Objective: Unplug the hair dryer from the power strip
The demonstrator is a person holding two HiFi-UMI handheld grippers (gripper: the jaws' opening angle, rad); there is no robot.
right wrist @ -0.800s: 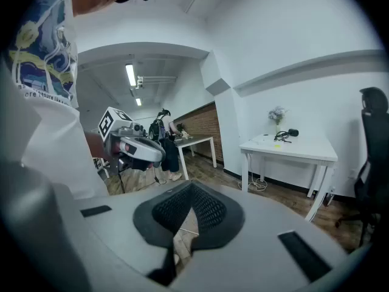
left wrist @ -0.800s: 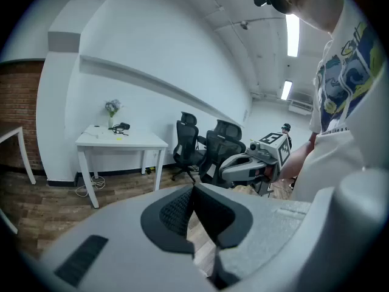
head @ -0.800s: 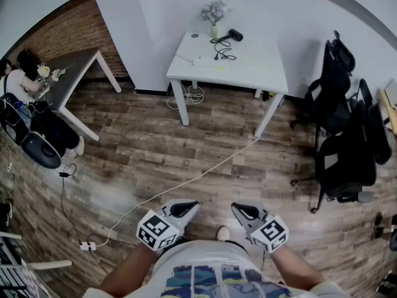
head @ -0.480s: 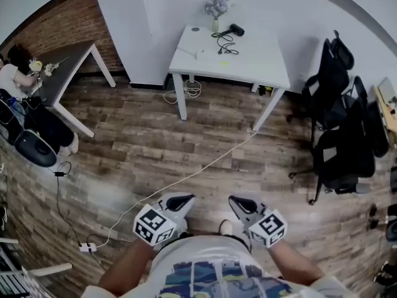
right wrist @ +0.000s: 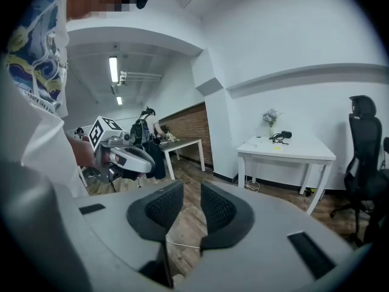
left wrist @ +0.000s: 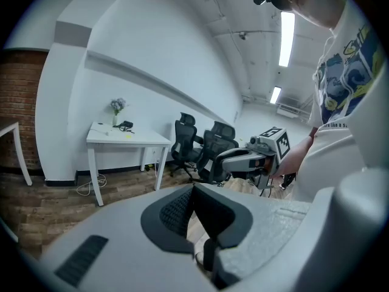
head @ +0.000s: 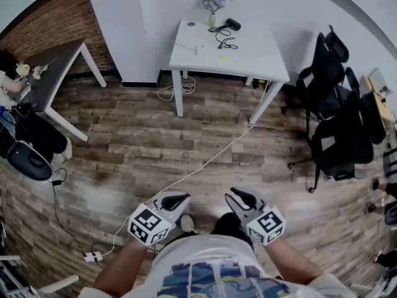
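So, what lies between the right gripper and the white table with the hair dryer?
Only bare wooden floor, crossed by a white cable, in the head view.

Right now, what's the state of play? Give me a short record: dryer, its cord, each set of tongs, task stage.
dryer: on the table, far end, beside the vase
cord: loose on the tabletop; plug too small to tell
left tongs: shut, empty, close to the body
right tongs: open, empty
stage: table not yet reached, nothing touched
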